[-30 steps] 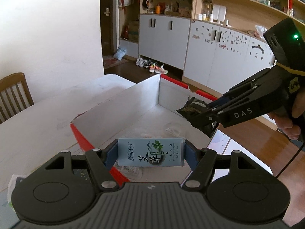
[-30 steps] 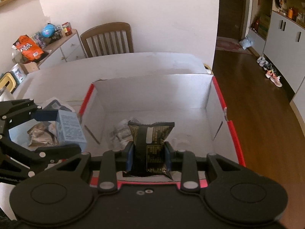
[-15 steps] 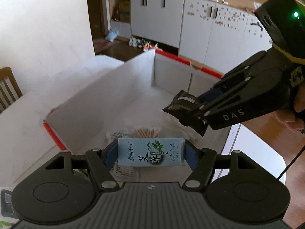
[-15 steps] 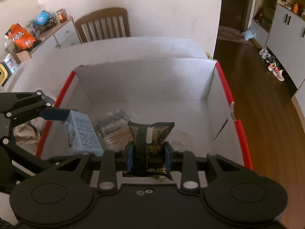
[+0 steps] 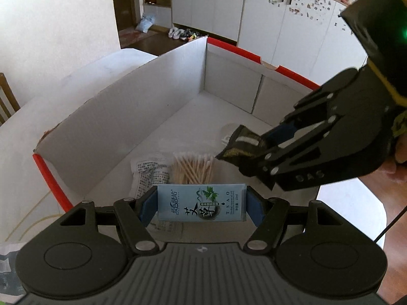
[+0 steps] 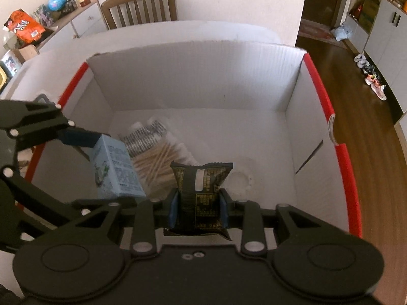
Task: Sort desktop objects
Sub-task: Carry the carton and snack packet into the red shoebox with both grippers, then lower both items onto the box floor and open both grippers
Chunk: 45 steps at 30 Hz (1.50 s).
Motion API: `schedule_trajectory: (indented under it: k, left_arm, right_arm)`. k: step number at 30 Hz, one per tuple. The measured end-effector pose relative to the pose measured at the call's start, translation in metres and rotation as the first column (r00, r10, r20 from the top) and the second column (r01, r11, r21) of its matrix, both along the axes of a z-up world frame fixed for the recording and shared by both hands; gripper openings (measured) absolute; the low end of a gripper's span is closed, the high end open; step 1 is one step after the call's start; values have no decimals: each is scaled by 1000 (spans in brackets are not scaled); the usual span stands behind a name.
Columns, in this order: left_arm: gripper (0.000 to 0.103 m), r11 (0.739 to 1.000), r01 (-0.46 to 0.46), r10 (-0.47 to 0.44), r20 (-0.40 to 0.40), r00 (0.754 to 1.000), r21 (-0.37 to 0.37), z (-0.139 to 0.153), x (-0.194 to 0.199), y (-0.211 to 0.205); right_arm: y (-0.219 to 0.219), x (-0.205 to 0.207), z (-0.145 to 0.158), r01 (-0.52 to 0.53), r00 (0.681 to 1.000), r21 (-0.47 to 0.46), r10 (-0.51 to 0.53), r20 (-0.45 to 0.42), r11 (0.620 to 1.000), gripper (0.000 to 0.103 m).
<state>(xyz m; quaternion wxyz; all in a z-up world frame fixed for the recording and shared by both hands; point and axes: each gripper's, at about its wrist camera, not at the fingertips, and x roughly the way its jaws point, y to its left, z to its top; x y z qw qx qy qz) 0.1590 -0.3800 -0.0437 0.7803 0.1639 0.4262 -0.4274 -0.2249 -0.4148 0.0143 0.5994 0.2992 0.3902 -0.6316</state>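
Note:
My left gripper point(image 5: 201, 207) is shut on a small light-blue carton point(image 5: 201, 202) with black brush lettering, held flat between the blue pads. My right gripper point(image 6: 198, 207) is shut on a black sachet point(image 6: 201, 193) with gold print, standing upright between its pads. Both hang over the open white box with red rims point(image 6: 340, 152). In the right wrist view the left gripper point(image 6: 101, 162) with its blue carton point(image 6: 115, 170) enters from the left. In the left wrist view the right gripper point(image 5: 244, 152) reaches in from the right with the sachet point(image 5: 241, 147).
On the box floor lie a bag of cotton swabs point(image 5: 193, 169), a printed packet point(image 5: 150, 175) and a faint clear round lid point(image 6: 240, 179). The box point(image 5: 142, 101) stands on a white table point(image 5: 63, 89). A wooden chair point(image 6: 140, 7) stands behind; a hand point(image 5: 399, 152) holds the right gripper.
Both grippers have sunk and tipped downward over the box, each keeping its object. The box floor with the swabs and packet has come into fuller view.

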Motion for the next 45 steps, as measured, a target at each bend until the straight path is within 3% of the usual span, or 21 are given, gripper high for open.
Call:
schedule_trajectory:
  k: [9, 22, 37, 45]
  left_arm:
    - [70, 999, -6, 6, 1, 1000, 36, -2, 13, -8]
    - [70, 985, 81, -78, -24, 997, 155, -15, 23, -30]
    - [74, 981, 117, -103, -95, 990, 154, -23, 23, -30]
    - [74, 989, 84, -75, -78, 994, 119, -10, 21, -22]
  right_arm:
    - [-4, -1, -6, 3, 1000, 13, -3, 13, 1000, 31]
    - [-8, -3, -12, -8, 1000, 56, 8, 10, 998, 31]
    - [-5, 1, -9, -14, 1000, 62, 14, 10, 998, 36]
    - [2, 9, 0, -10, 1000, 32, 10, 5, 999, 42]
